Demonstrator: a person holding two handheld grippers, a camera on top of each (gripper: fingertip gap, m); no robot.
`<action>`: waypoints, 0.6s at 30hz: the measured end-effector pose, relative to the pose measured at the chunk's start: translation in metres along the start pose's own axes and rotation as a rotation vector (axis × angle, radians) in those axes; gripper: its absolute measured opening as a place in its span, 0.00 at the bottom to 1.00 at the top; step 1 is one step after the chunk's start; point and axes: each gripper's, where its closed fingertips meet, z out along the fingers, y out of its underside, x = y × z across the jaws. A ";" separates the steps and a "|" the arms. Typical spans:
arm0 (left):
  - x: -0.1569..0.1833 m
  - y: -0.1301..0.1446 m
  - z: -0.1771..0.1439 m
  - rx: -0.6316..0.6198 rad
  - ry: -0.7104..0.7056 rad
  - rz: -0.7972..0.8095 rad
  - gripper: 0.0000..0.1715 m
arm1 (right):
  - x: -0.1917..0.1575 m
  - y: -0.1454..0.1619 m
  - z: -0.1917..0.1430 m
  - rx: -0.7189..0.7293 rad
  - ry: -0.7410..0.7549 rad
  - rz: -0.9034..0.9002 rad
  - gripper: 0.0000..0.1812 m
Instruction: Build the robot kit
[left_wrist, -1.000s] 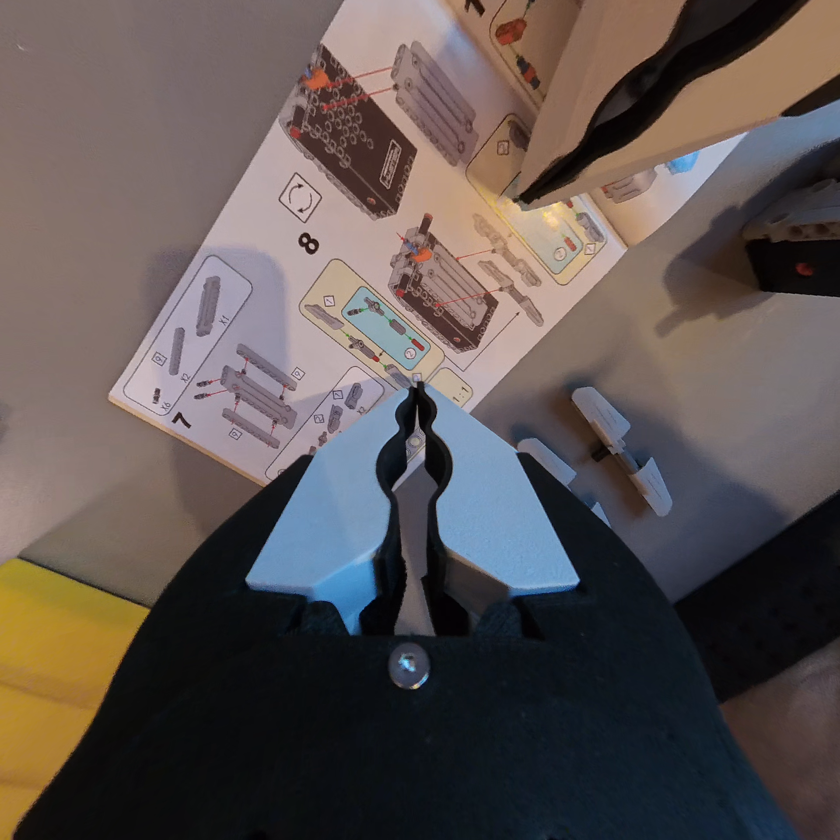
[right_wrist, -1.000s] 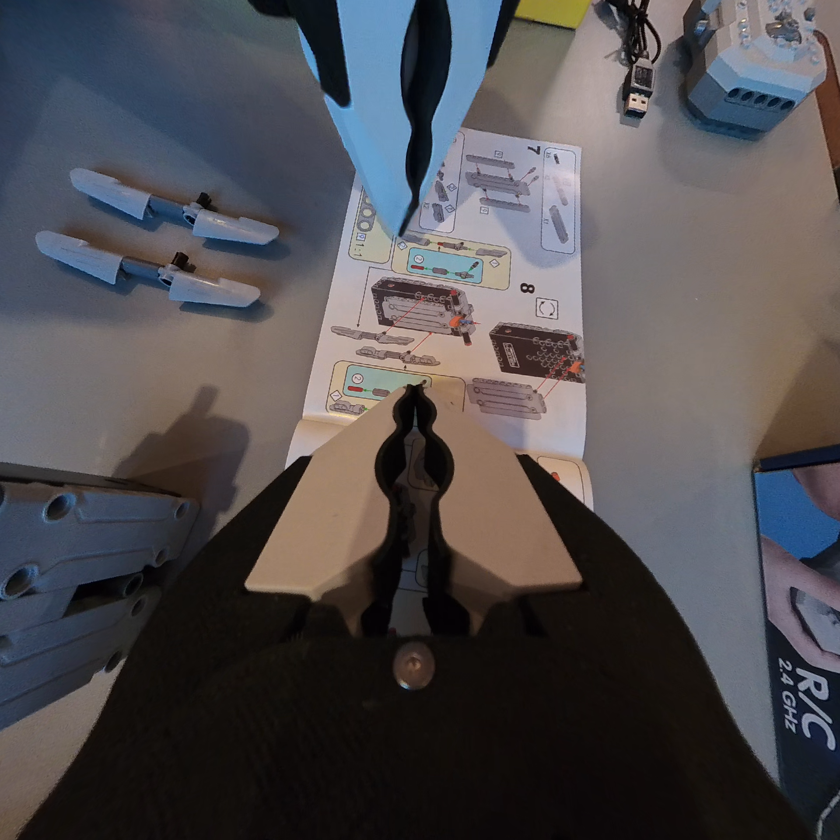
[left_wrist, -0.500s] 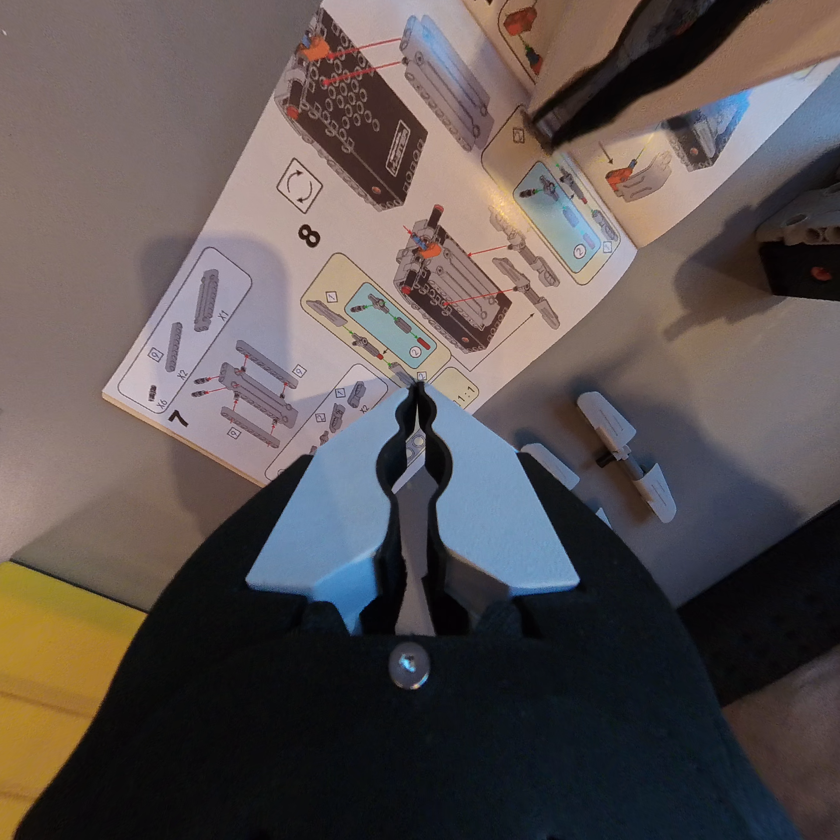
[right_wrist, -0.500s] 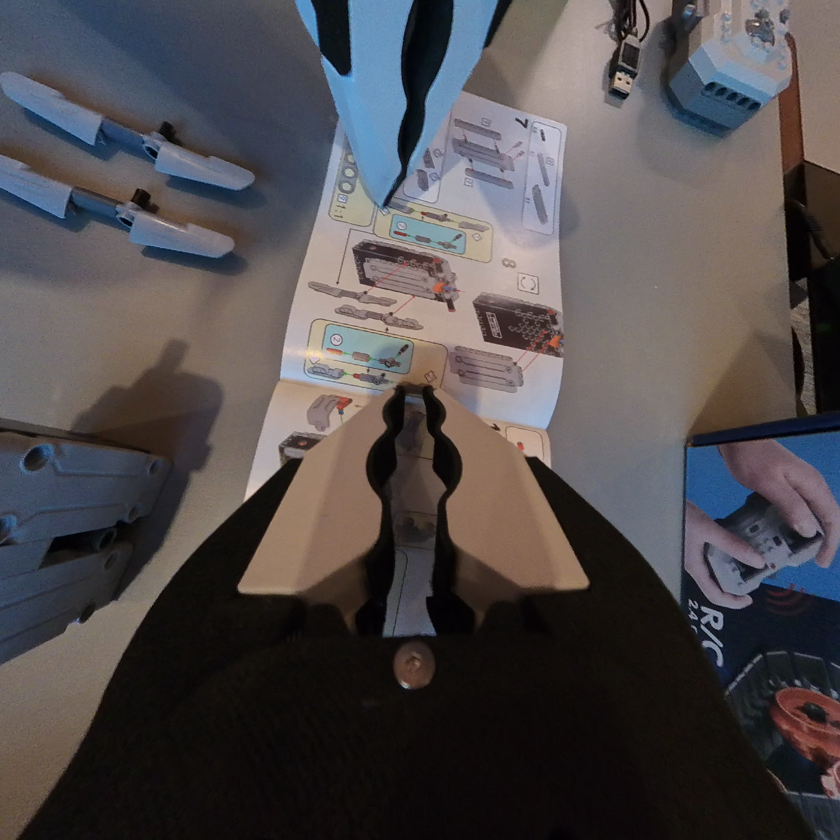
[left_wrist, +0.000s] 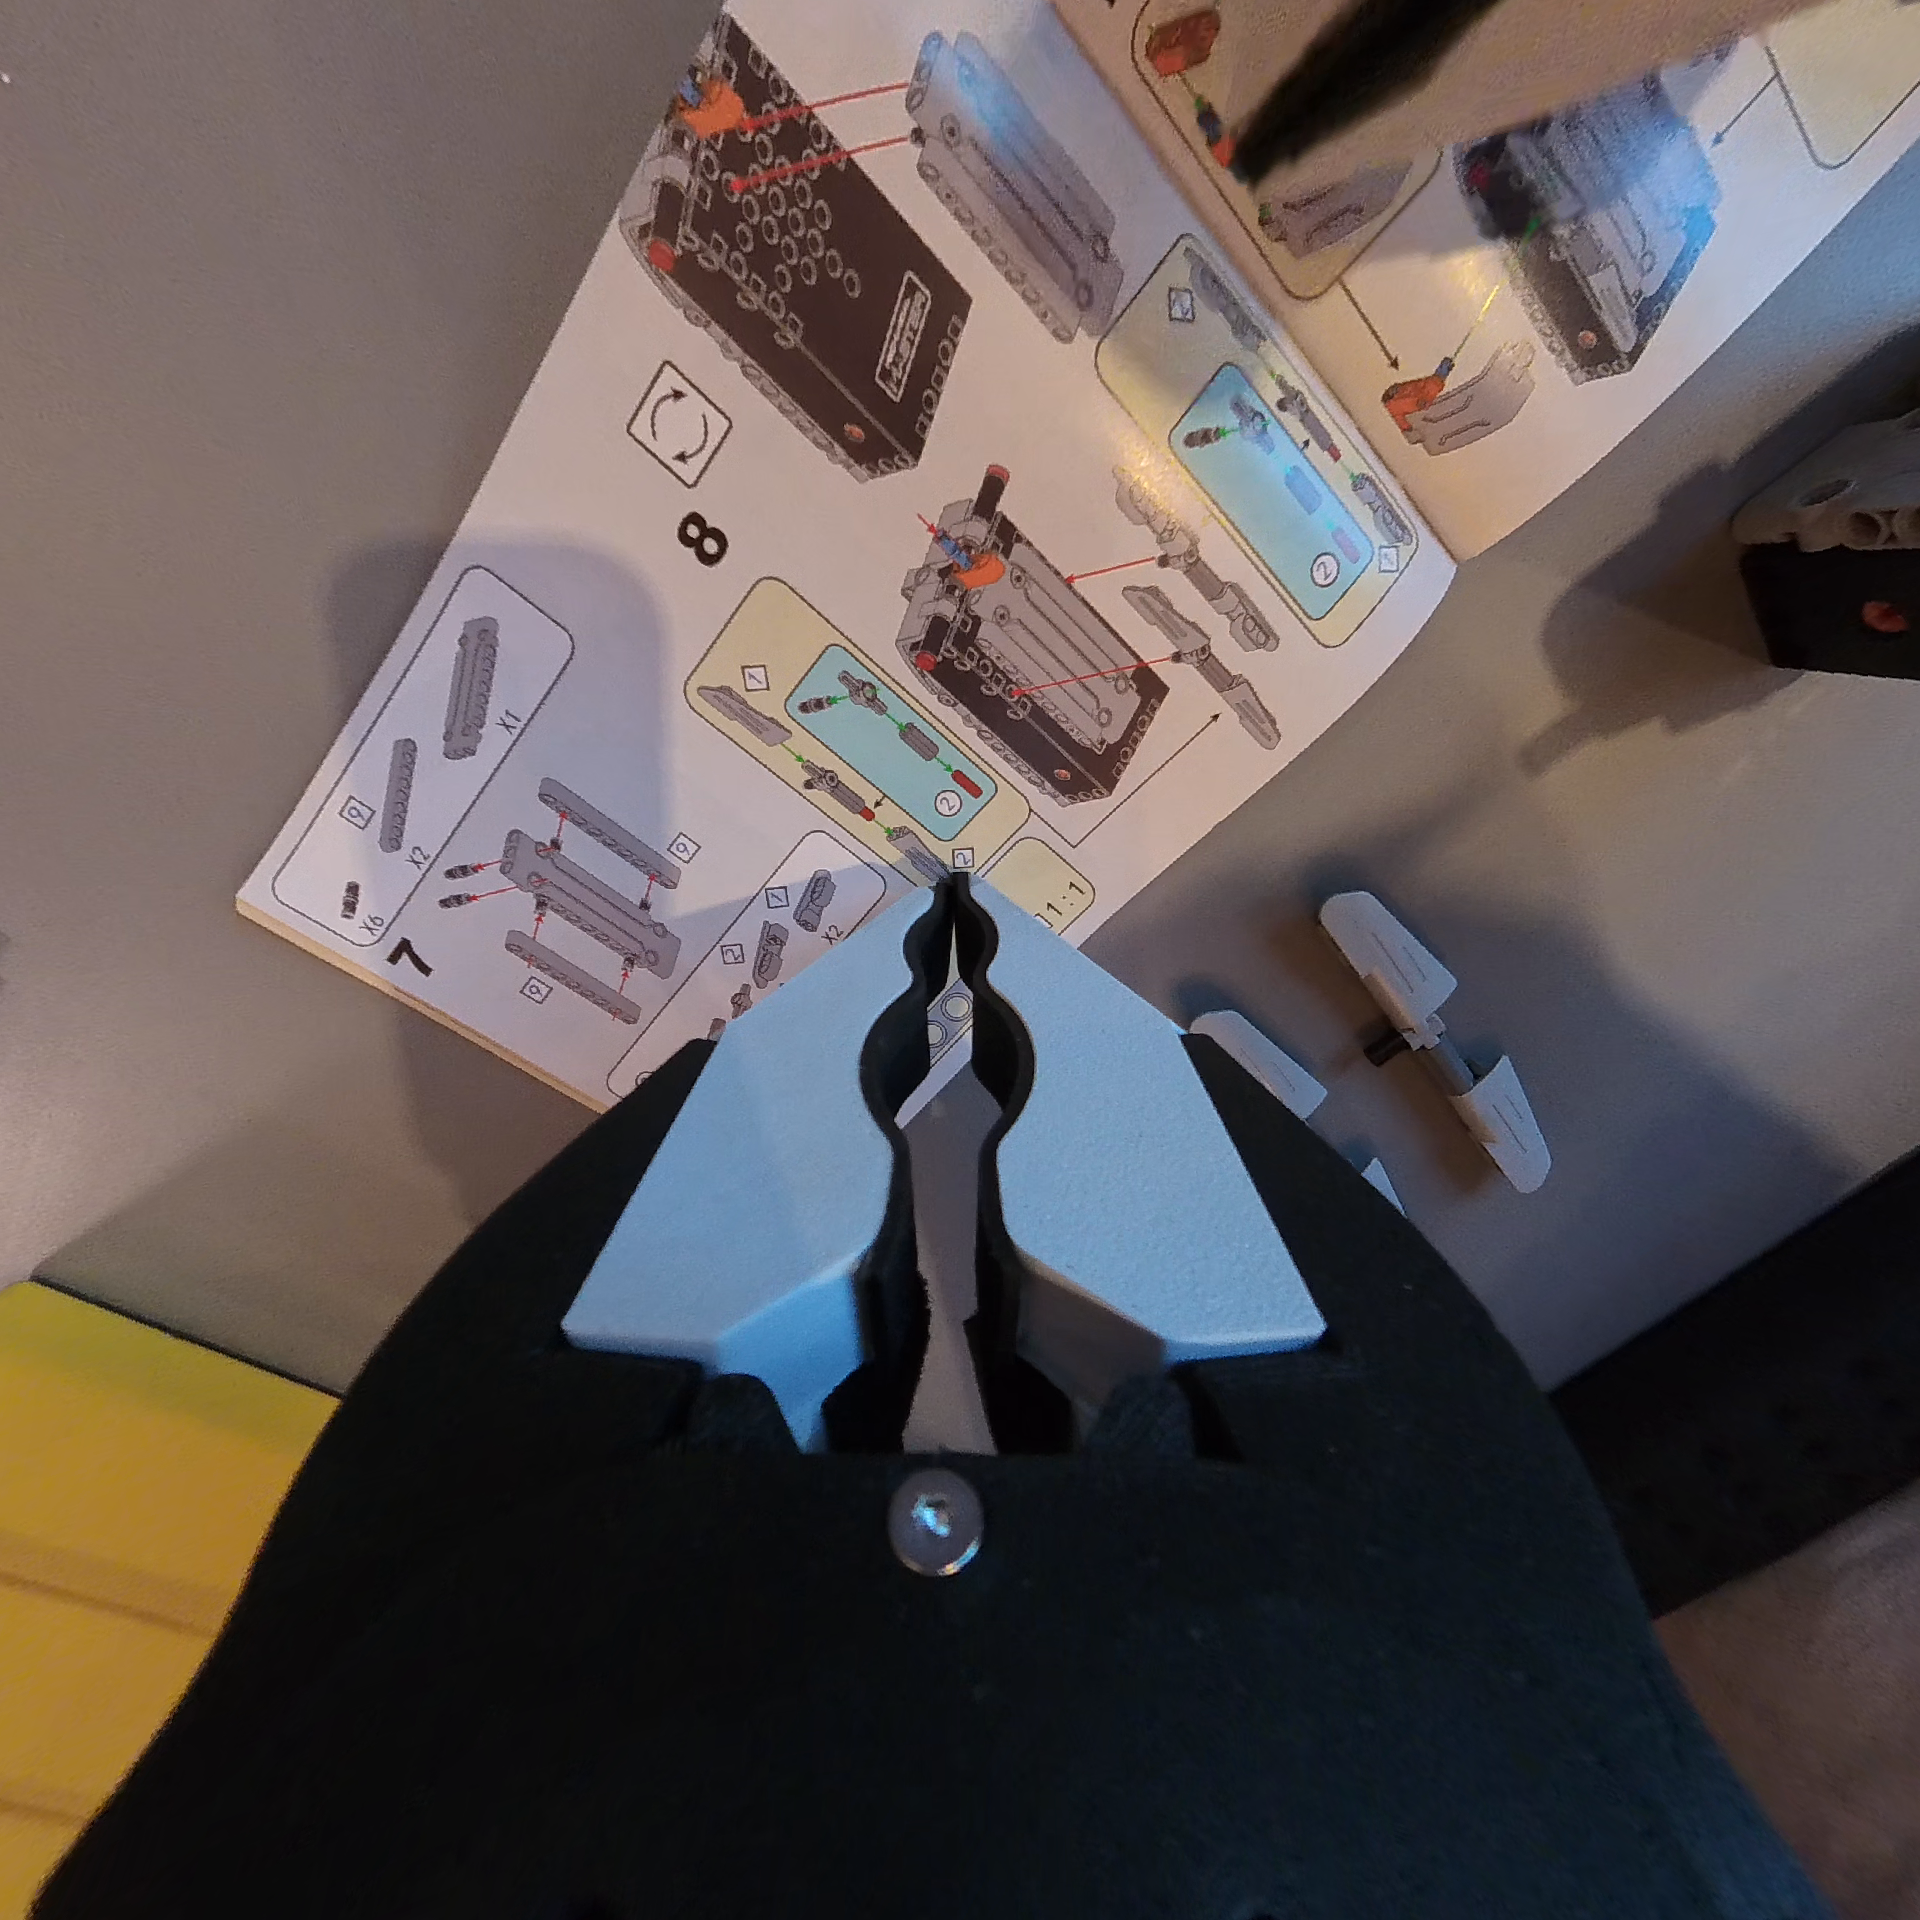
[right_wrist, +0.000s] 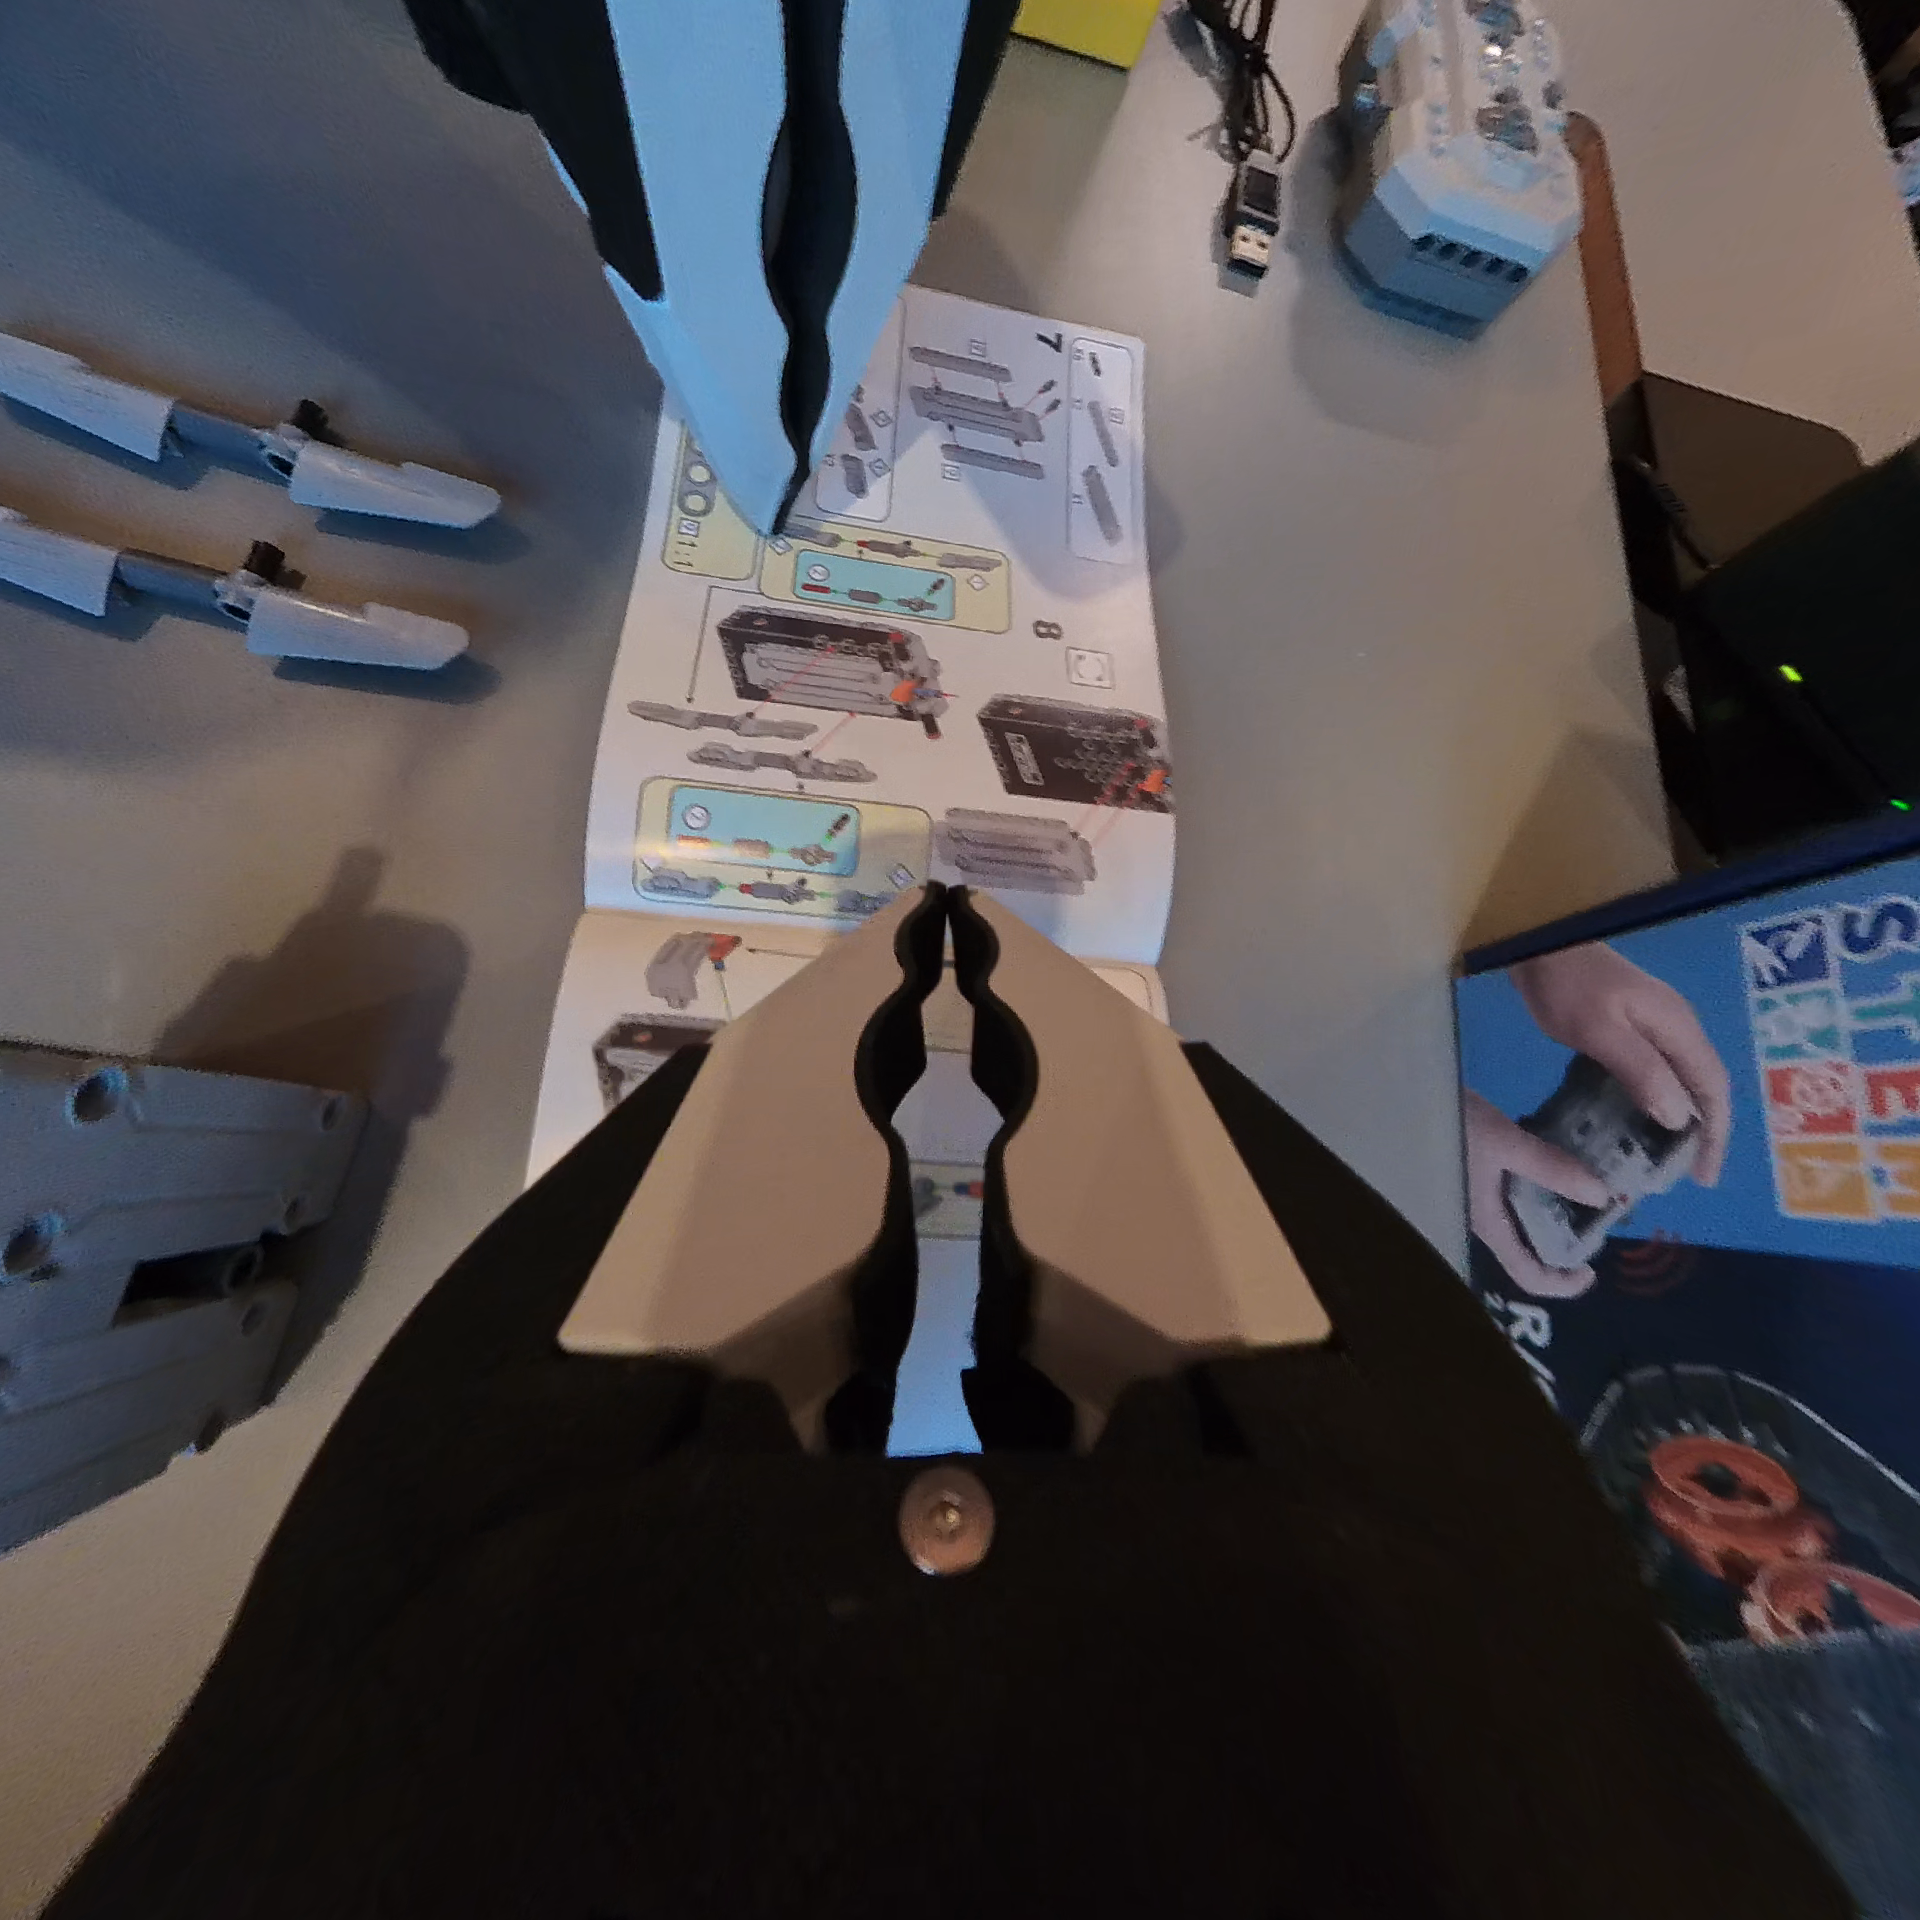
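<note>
An open instruction booklet with printed building diagrams lies on the grey table; it also shows in the right wrist view. My left gripper is shut and empty. Its tips are at the booklet's near edge, touching it or just above it, and it also shows from the right wrist view. My right gripper is shut and empty, held above the booklet's fold. In the left wrist view it is a blur at the top right.
Two white winged brick assemblies lie beside the booklet. A grey beam assembly stands nearer. A USB cable, a grey hub, a blue box and a yellow object surround the booklet. My right fingertips sit around 11 cm from my left ones. From my left tips it is roughly 20 cm to the yellow object; from my right, 30 cm.
My right gripper has drawn back and up off the booklet, opened slightly, then closed again. The booklet's near page lies flatter. My left gripper has barely moved.
</note>
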 end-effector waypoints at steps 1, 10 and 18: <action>0.000 0.000 0.000 0.000 -0.001 0.002 0.00 | -0.003 -0.002 0.003 0.001 -0.011 0.000 0.00; 0.000 0.002 0.000 -0.008 -0.002 0.007 0.00 | -0.016 -0.004 0.018 0.018 -0.062 0.023 0.04; -0.002 0.008 -0.003 -0.032 -0.016 0.006 0.00 | -0.018 0.001 0.024 0.008 -0.054 -0.003 0.03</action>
